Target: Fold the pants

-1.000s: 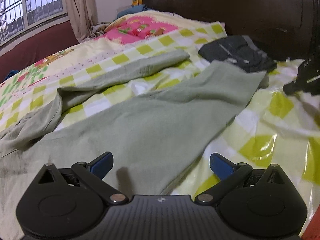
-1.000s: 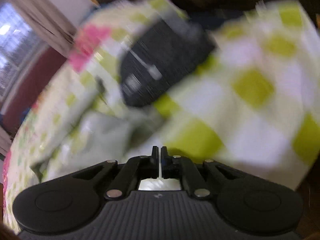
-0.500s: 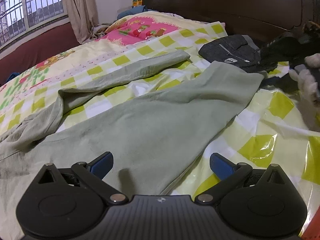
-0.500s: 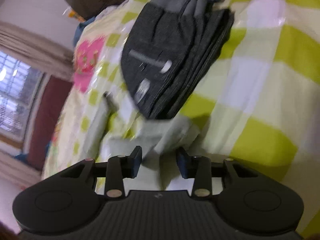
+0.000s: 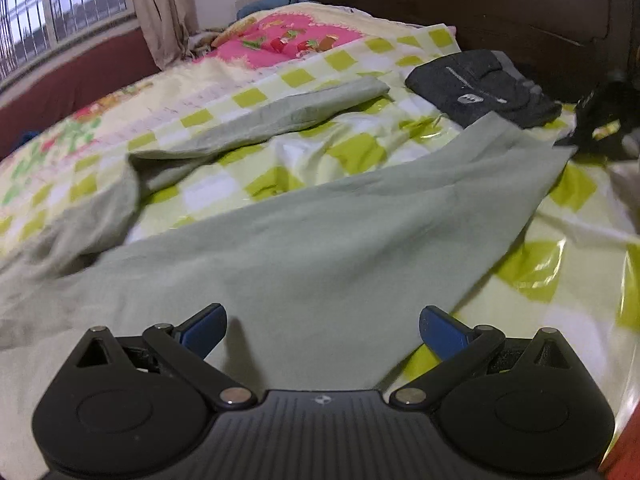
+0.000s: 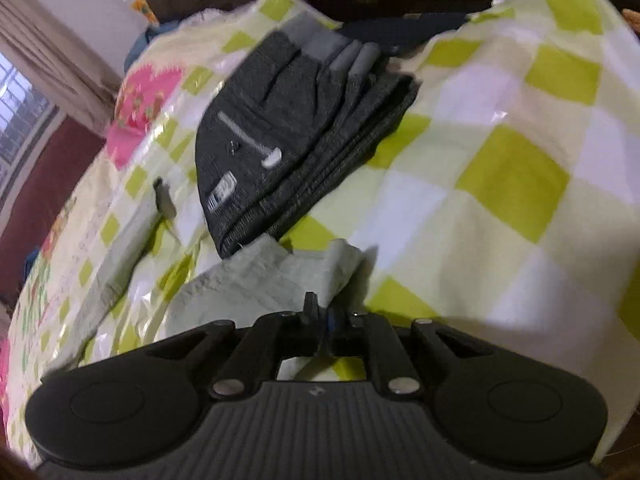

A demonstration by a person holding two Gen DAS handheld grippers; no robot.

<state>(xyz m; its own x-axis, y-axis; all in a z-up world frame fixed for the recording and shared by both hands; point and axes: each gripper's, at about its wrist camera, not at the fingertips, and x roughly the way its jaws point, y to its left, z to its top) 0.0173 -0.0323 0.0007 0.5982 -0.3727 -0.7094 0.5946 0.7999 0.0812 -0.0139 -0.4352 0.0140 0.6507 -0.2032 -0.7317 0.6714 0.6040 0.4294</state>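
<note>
Pale green pants (image 5: 304, 248) lie spread on the checked bed cover, one leg running to the upper right and the other (image 5: 280, 116) lying further back. My left gripper (image 5: 320, 328) is open, low over the near part of the pants, holding nothing. My right gripper (image 6: 320, 312) is shut on the hem of the nearer pant leg (image 6: 288, 276), which bunches up at its fingertips. In the left wrist view the right gripper (image 5: 600, 128) shows as a dark shape at the far right, at the leg's end.
A folded dark grey pair of pants (image 6: 296, 132) lies just beyond the held hem; it also shows in the left wrist view (image 5: 480, 84). A dark headboard (image 5: 460, 4) stands behind. A pink pillow (image 5: 288, 40) lies at the back, with a window (image 5: 60, 20) at the left.
My right gripper swung onto the pant leg's hem, opened, then shut on it. The leg's end has lifted and creased a little. My left gripper stayed open and barely moved.
</note>
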